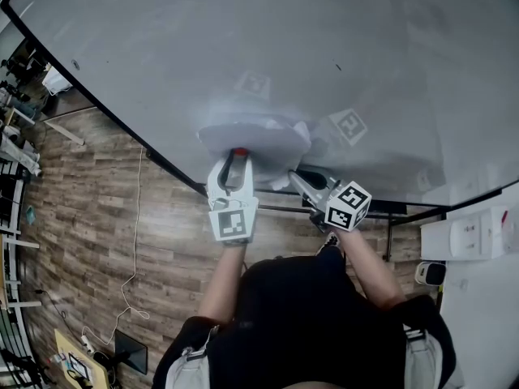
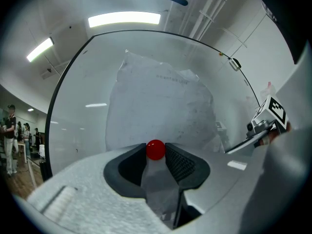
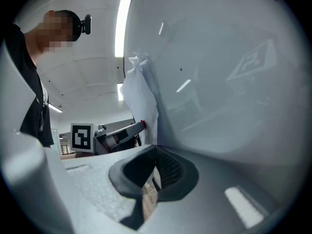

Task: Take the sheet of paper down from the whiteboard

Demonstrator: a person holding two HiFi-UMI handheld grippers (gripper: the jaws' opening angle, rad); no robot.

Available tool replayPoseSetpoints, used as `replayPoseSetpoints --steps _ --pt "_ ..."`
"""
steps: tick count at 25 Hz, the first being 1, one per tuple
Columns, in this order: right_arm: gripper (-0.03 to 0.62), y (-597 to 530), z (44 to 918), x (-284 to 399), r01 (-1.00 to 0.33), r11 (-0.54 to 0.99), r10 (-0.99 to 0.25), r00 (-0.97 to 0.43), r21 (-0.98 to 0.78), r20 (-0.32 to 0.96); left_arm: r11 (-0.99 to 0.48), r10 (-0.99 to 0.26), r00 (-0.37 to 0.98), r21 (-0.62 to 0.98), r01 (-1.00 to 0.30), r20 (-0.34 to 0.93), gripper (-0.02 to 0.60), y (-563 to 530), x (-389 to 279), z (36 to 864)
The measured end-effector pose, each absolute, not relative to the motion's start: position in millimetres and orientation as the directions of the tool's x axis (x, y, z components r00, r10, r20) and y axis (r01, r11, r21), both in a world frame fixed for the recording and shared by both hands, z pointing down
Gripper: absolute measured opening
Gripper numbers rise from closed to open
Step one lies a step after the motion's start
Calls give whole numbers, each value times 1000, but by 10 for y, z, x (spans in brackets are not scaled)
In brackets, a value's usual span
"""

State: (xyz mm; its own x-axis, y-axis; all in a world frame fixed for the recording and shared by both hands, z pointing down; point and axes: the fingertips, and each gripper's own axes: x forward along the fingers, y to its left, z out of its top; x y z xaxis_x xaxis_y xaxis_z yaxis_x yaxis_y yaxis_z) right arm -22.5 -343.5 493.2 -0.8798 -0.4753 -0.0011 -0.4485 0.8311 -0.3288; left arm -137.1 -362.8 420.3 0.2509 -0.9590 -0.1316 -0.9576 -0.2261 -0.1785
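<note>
A crumpled white sheet of paper (image 1: 253, 133) hangs on the whiteboard (image 1: 340, 47), pinned by a round red magnet (image 1: 239, 152). My left gripper (image 1: 238, 160) points at the board with its pads closed on that red magnet (image 2: 155, 149), below the sheet (image 2: 161, 99). My right gripper (image 1: 297, 178) comes in from the right, and the sheet's lower right edge (image 3: 142, 94) runs down between its nearly closed pads (image 3: 155, 165). From the right gripper view the left gripper (image 3: 122, 133) shows beyond the paper; the left gripper view catches the right gripper (image 2: 256, 130) at its right edge.
The whiteboard's dark frame and stand (image 1: 373, 209) run along its lower edge. Below lies wooden floor (image 1: 105, 217) with a white cable (image 1: 134, 274). A white box (image 1: 470, 237) sits at the right. People stand far off at the left (image 2: 9, 130).
</note>
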Motion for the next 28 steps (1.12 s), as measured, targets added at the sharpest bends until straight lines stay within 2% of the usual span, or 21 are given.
replayPoseSetpoints --steps 16,28 --pt "3 -3324 4925 -318 -447 825 -481 -877 -345 -15 -233 -964 247 -142 -962 -94 130 -3503 -1497 4413" --pt "3 -3094 5026 -434 -434 787 -496 -868 -438 -31 -240 -969 244 -119 -964 -24 130 -3244 -1699 4692"
